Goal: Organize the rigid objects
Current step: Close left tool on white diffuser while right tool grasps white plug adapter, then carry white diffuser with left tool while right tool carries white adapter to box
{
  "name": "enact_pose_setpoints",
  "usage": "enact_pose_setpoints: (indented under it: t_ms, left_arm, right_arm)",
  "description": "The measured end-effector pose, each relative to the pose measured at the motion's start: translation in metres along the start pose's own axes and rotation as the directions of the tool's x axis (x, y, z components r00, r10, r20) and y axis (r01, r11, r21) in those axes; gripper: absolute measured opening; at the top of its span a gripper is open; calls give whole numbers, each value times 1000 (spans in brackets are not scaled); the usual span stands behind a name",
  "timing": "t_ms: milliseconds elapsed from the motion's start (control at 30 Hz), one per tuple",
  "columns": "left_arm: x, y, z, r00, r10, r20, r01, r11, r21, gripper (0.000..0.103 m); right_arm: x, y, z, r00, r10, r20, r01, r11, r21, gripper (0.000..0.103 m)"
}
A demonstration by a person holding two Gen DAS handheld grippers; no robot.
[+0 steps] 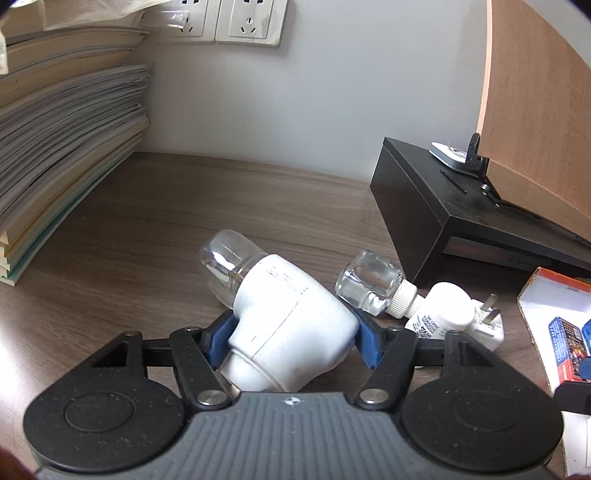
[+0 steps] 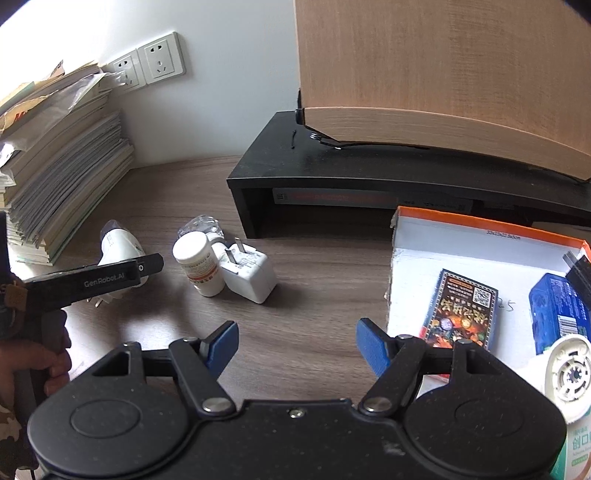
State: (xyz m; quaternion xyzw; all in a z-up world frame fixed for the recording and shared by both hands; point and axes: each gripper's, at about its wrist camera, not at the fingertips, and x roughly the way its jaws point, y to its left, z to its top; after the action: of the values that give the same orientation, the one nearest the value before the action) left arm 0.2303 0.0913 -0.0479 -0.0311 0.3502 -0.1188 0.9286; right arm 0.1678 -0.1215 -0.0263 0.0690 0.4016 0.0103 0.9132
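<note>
My left gripper is shut on a white plug-in device with a clear bottle end, held just above the wooden desk; it also shows in the right wrist view. A clear glass bottle, a white pill bottle and a white charger lie to its right. In the right wrist view, the pill bottle and charger sit mid-desk. My right gripper is open and empty, beside a white box with an orange rim.
The box holds a card pack, a blue pack and a white round item. A black monitor riser stands behind. A paper stack is at left; wall sockets are behind.
</note>
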Motion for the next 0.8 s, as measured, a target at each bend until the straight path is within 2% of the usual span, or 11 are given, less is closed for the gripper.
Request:
enact_pose_setpoints:
  t_ms: [233, 467, 567, 600, 700, 800]
  left_arm:
    - [-37, 0, -2, 999, -26, 29, 27, 999, -18, 67]
    - [-55, -5, -8, 999, -44, 25, 45, 998, -40, 67]
    - [-57, -4, -13, 999, -41, 18, 42, 997, -57, 67]
    - [-59, -4, -14, 999, -39, 18, 40, 997, -64, 67]
    - [-61, -6, -15, 999, -30, 18, 31, 997, -69, 67]
    - [-63, -10, -14, 999, -26, 22, 27, 997, -74, 67]
  right_arm:
    - [37, 18, 20, 998, 61, -4, -61, 991, -119, 83]
    - [74, 28, 37, 990, 130, -48, -138, 947, -292, 81]
    - [83, 28, 42, 982, 177, -72, -191, 929, -318, 66]
    - [85, 29, 42, 979, 186, -84, -203, 924, -325, 56]
    - [85, 31, 38, 977, 192, -95, -213, 919, -332, 35]
    - [77, 30, 33, 980, 181, -80, -197, 929, -312, 35]
